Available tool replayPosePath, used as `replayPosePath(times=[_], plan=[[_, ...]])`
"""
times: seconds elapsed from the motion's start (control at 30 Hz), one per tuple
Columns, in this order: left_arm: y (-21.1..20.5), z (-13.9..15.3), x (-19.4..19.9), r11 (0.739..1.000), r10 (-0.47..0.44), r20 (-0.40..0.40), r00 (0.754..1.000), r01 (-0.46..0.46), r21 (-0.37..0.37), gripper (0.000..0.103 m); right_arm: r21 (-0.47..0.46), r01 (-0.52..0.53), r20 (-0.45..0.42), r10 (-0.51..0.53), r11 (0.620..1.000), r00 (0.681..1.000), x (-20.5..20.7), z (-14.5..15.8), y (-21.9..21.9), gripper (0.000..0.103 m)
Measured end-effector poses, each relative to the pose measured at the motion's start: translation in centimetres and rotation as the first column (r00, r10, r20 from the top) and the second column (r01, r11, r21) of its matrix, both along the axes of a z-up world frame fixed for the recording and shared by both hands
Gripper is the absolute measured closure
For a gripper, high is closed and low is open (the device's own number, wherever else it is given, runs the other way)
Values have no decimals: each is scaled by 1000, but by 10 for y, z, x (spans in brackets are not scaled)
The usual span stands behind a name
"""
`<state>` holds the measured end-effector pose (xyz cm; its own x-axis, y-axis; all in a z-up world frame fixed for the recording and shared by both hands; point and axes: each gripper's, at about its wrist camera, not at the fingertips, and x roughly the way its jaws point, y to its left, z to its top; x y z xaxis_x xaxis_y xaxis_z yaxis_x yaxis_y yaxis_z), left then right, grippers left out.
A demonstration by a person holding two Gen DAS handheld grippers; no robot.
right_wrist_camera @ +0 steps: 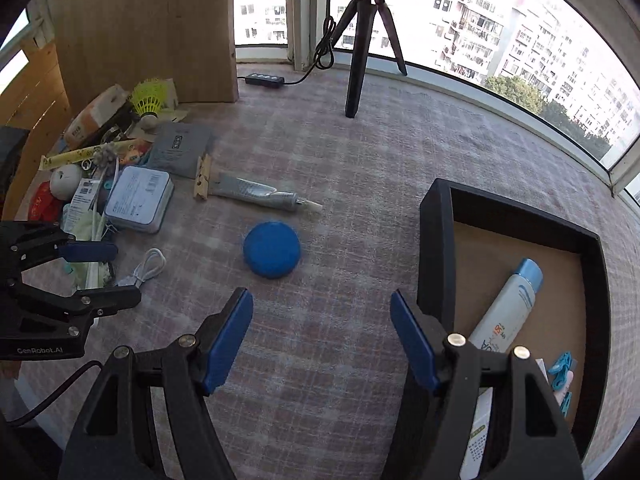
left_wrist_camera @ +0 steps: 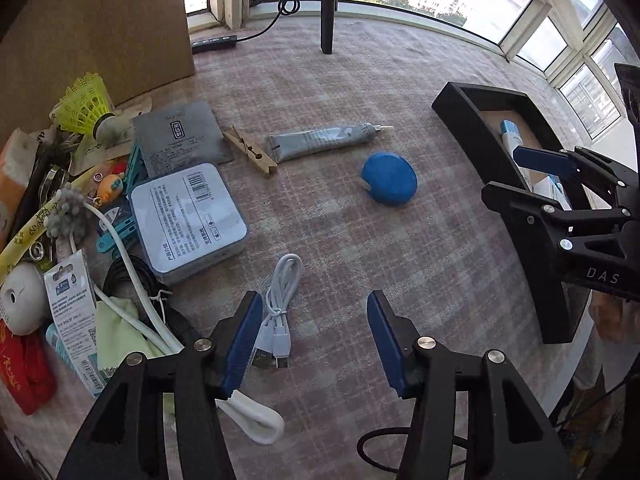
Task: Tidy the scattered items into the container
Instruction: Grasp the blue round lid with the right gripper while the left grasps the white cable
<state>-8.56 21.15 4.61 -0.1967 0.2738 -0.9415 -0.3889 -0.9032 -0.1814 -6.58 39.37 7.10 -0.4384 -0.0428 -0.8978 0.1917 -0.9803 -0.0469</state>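
Both empty and spread wide, the left hand-held gripper [left_wrist_camera: 312, 340] should drop squarely over the white cable [left_wrist_camera: 278, 308] while the right hand-held gripper [right_wrist_camera: 322, 340] waits beside the black box [right_wrist_camera: 436, 248].

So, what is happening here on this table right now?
A person holds two grippers, tidying scattered items into the black container. Both the left gripper and the right gripper are open and hold nothing. A sunscreen bottle already lies inside. The blue round case, the grey tube and the white cable wait on the table.
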Motion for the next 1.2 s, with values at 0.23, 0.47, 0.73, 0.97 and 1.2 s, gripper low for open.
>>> replayPosePath(times=[0.23, 0.47, 0.73, 0.97, 1.2], plan=[[-4, -17, -1, 999, 19, 8, 1000, -18, -44, 54, 0, -90, 58, 89, 996, 994, -28, -31, -19, 33], [-10, -30, -4, 997, 52, 36, 998, -50, -55, 61, 37, -147, 94, 143, 988, 985, -47, -54, -31, 33], [-2, -31, -5, 997, 48, 24, 999, -47, -66, 71, 26, -166, 127, 162, 986, 979, -56, -68, -37, 33], [-1, -31, -4, 996, 51, 11, 999, -50, -71, 88, -10, -152, 136, 152, 988, 979, -60, -69, -39, 48], [-5, -29, -1, 996, 81, 26, 996, -81, -24, 91, -32, -132, 135, 135, 991, 982, -60, -67, -41, 54]])
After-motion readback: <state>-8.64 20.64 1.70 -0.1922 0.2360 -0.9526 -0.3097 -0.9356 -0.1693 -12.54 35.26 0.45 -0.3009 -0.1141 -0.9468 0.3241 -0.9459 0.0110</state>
